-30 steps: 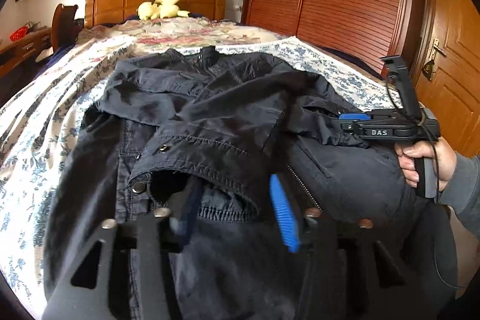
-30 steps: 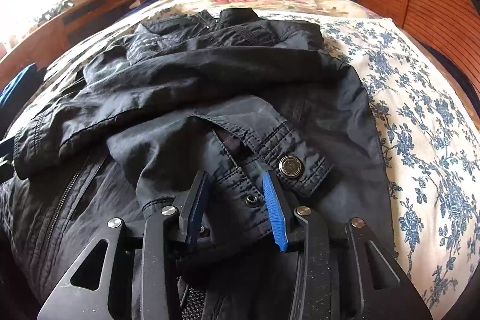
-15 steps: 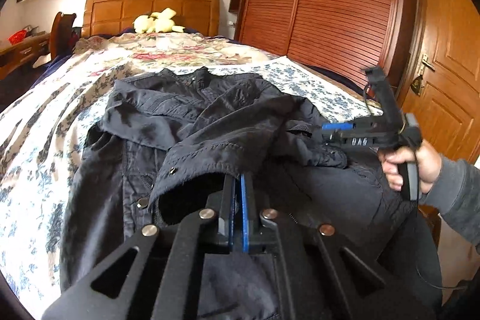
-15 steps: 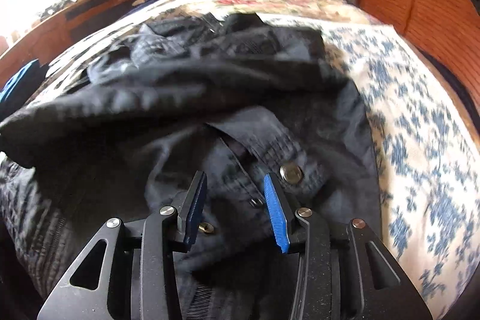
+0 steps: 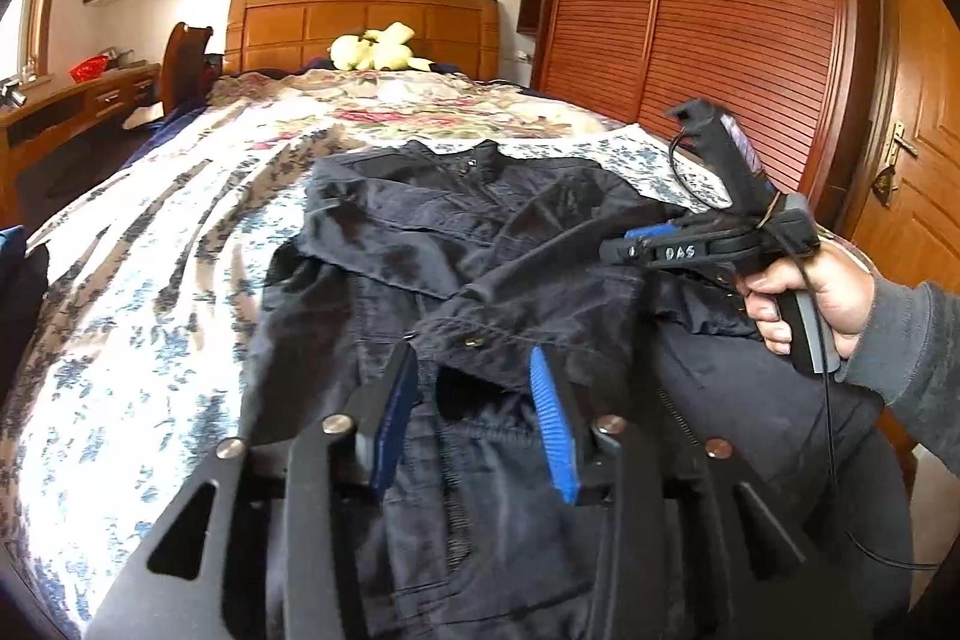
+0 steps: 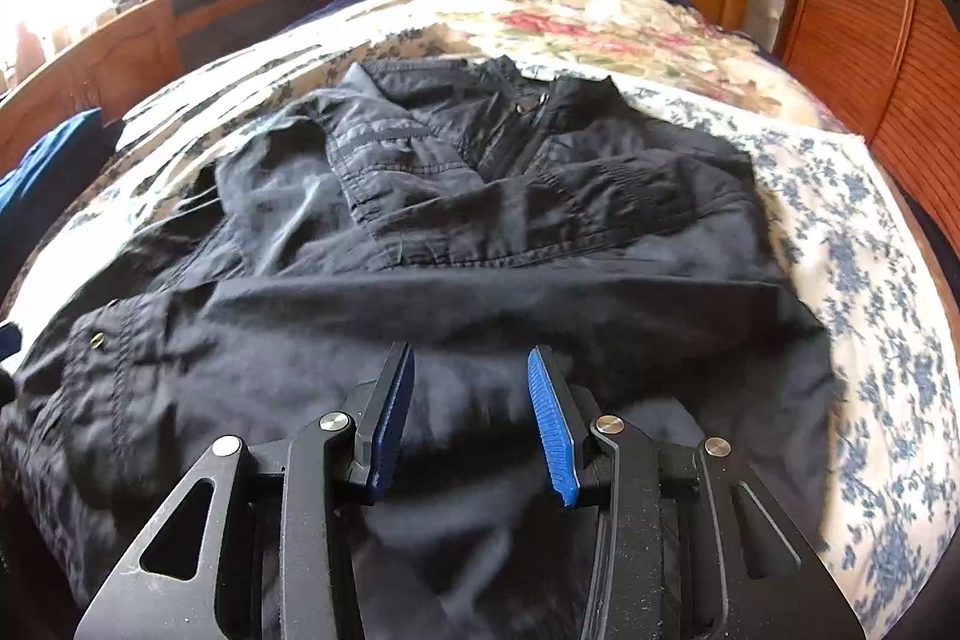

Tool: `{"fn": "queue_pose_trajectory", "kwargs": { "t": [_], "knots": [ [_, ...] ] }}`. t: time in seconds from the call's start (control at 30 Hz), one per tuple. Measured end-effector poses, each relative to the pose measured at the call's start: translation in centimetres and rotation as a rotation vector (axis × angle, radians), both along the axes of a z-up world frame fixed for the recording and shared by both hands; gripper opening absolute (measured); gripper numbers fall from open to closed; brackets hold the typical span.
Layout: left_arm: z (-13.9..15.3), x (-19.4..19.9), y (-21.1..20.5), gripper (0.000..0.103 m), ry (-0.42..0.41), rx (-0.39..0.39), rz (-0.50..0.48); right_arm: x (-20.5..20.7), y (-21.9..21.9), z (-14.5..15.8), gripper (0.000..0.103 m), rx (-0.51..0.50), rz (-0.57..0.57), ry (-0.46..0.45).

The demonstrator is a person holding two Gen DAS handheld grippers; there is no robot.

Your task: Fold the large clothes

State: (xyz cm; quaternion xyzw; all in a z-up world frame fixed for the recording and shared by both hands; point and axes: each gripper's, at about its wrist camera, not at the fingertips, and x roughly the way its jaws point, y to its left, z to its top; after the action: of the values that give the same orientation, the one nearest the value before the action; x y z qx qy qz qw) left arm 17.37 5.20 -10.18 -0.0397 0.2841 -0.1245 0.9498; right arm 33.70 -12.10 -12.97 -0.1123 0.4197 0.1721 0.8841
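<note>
Bed (image 5: pixel 150 280) with a blue-flowered cover fills both views, its wooden headboard (image 5: pixel 360 22) at the far end. Across the near half lies the dark jacket (image 6: pixel 480 232), collar toward the headboard, both sleeves laid over its front (the cloth is creased). The left gripper (image 5: pixel 474 388) hangs just above a sleeve cuff (image 5: pixel 480 346); its jaws have just been opening and stand apart with nothing pinched. The right gripper (image 6: pixel 471 394), gripped by a hand (image 5: pixel 804 298), hovers over the jacket's lower part, jaws parted and empty. A yellow plush toy (image 5: pixel 375 49) sits by the headboard.
</note>
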Motion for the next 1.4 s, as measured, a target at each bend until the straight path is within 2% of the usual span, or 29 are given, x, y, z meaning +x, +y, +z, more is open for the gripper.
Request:
{"fn": "queue_pose_trajectory", "kwargs": {
  "t": [0.1,0.27,0.47,0.63,0.8,0.83,0.97,1.23,1.4],
  "knots": [
    [-0.2,-0.2,0.9,0.055,0.002,-0.006,0.011,0.7,0.6,-2.2,0.04,-0.037,0.0,0.054],
    [-0.5,-0.3,1.9,0.055,0.006,-0.001,0.038,1.2,0.0,-3.3,0.041,0.001,-0.018,0.086],
    [-0.6,-0.3,1.9,0.055,0.013,0.01,0.053,0.8,-0.1,-2.7,0.043,-0.021,-0.019,0.074],
    [-0.9,-0.4,1.9,0.055,0.017,0.024,0.057,-2.3,-1.7,-0.8,0.044,-0.004,-0.025,0.021],
    [-1.3,-0.6,2.4,0.055,0.028,0.022,0.069,-6.9,-5.2,0.5,0.044,0.025,-0.052,-0.002],
    [-1.4,-0.7,2.5,0.055,0.029,0.022,0.07,-8.0,-6.2,0.6,0.047,0.023,-0.062,-0.004],
    [-1.9,-1.6,2.8,0.055,0.051,0.022,0.094,-11.1,-9.6,0.8,0.053,-0.005,-0.105,-0.007],
    [-2.4,-4.4,4.5,0.055,0.097,0.012,0.172,-15.1,-15.0,0.6,0.054,-0.037,-0.162,0.012],
    [-3.1,-5.7,5.9,0.055,0.145,0.027,0.215,-16.8,-17.5,0.6,0.054,-0.018,-0.186,0.016]
  ]
}}
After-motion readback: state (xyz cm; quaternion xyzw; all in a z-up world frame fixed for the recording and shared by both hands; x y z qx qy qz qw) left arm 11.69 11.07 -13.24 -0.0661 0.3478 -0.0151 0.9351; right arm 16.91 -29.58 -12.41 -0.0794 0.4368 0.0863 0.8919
